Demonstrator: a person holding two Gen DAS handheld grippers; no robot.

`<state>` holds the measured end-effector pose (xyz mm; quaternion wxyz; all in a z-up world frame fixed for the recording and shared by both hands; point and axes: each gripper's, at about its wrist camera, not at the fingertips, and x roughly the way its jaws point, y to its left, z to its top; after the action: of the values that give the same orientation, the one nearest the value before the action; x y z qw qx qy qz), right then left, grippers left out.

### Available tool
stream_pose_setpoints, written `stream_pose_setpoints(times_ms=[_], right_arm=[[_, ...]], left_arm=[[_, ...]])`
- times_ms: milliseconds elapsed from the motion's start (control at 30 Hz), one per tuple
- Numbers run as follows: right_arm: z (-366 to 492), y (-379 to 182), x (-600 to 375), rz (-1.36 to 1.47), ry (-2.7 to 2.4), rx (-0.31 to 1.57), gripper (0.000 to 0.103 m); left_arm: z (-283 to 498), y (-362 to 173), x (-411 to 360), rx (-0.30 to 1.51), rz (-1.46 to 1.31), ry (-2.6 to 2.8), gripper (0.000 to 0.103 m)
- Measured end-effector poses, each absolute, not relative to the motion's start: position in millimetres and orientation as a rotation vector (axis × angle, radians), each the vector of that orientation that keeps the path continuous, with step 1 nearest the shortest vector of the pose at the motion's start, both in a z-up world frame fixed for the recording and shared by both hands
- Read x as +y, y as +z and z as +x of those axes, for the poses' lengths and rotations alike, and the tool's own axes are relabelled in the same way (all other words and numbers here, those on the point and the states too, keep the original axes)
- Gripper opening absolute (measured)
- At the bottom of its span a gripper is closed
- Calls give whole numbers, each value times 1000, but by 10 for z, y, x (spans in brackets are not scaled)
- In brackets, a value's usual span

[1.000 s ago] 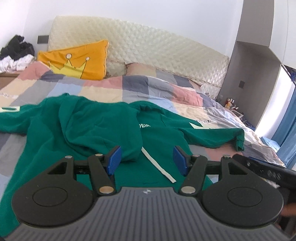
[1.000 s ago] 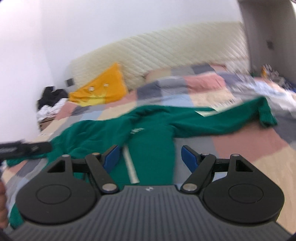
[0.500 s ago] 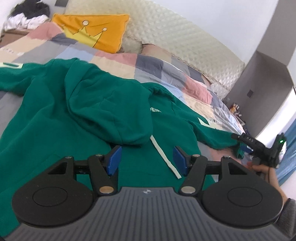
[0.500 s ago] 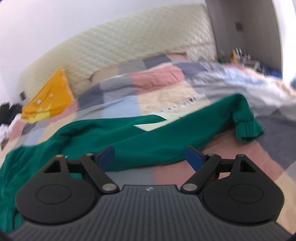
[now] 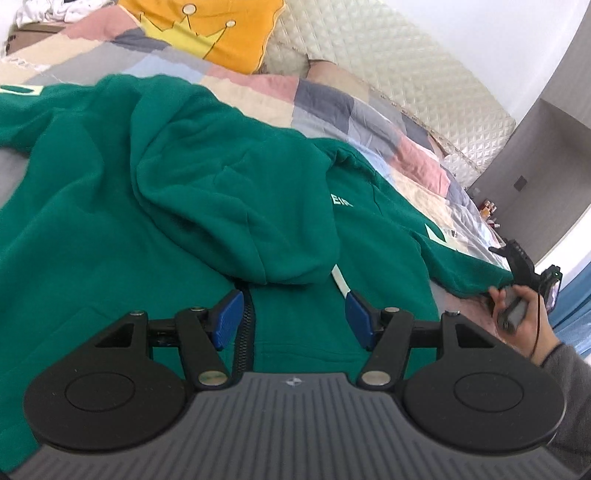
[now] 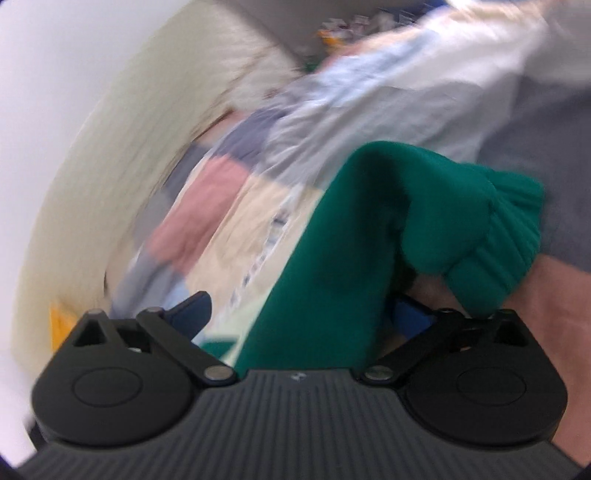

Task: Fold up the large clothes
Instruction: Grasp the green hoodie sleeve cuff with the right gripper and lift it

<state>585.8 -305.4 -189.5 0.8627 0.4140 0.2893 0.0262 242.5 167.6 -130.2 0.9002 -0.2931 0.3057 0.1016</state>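
A large green hoodie (image 5: 110, 221) lies spread on the patchwork bed, its hood (image 5: 240, 206) flopped down over the chest and a white drawstring (image 5: 338, 278) trailing from it. My left gripper (image 5: 293, 321) hovers open just below the hood, its blue pads empty. In the right wrist view, which is blurred and tilted, the hoodie's right sleeve (image 6: 317, 288) with its ribbed cuff (image 6: 498, 251) runs between the jaws of my right gripper (image 6: 301, 314). Those jaws are opening wide and the pads stand off the cloth. The right gripper (image 5: 519, 258) also shows at the sleeve end, held by a hand (image 5: 524, 321).
An orange crown pillow (image 5: 207, 33) leans on the quilted headboard (image 5: 388, 62). The patchwork bedspread (image 5: 332, 96) extends behind the hoodie. A grey wall unit (image 5: 546, 155) with small bottles stands at the right. Clothes pile (image 5: 55, 7) at the far left.
The left gripper came lower and closer to the hood. The right gripper swung right to the sleeve cuff, rolled over, widened its jaws, and now has the sleeve between them.
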Motion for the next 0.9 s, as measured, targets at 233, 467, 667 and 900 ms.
stream_pose_setpoints(times_ms=[233, 467, 667, 900], right_arm=[[5991, -2164, -3249, 1041, -154, 559, 103], [5967, -2025, -3444, 958, -183, 527, 16], [5918, -1501, -3571, 827, -65, 422, 11], [5938, -838, -3377, 647, 56, 344, 11]], left_arm=[[2492, -1381, 1742, 646, -609, 226, 67], [2540, -1454, 1823, 645, -614, 251, 67], [2558, -1460, 1871, 635, -633, 272, 67], [2525, -1350, 1840, 609, -593, 302, 67]])
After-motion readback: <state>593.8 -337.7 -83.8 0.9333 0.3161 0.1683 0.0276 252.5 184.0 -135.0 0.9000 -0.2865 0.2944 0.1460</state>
